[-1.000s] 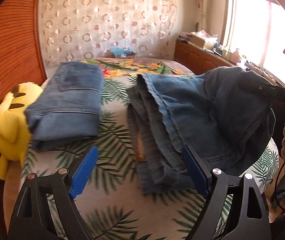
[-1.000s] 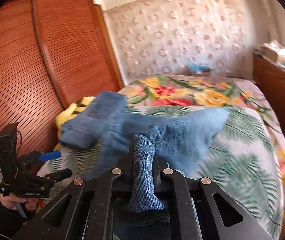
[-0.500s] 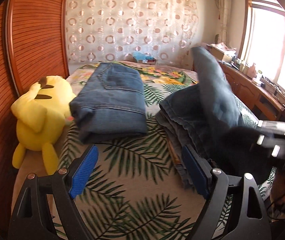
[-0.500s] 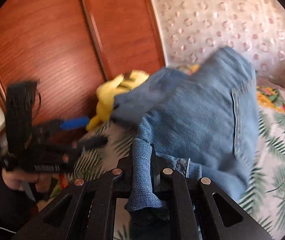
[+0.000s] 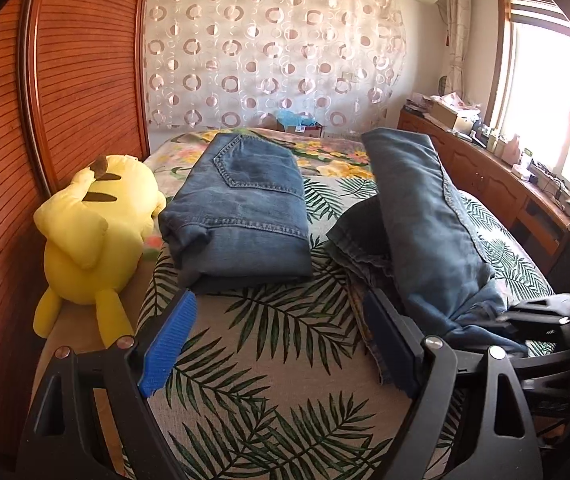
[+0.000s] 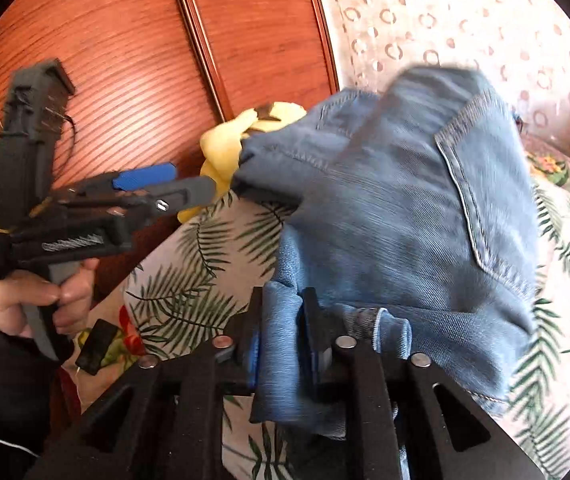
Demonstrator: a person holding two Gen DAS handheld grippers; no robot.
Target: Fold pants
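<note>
A pair of blue jeans (image 5: 417, 220) lies bunched on the right of the leaf-print bed (image 5: 269, 344), one part lifted up. My right gripper (image 6: 281, 336) is shut on a fold of these jeans (image 6: 405, 216) near the waistband and holds them raised over the bed; it also shows at the right edge of the left wrist view (image 5: 541, 320). My left gripper (image 5: 281, 344) is open and empty above the bed's near edge, left of the jeans; it also shows in the right wrist view (image 6: 157, 184).
A second pair of jeans (image 5: 241, 208), folded, lies on the bed's left half. A yellow plush toy (image 5: 89, 232) sits against the wooden wardrobe (image 5: 25, 120) on the left. A wooden sideboard (image 5: 497, 184) with clutter runs under the window on the right.
My right gripper has swung the held jeans up and over toward the left, standing them in a ridge. My left gripper has pulled back and left, still open.
</note>
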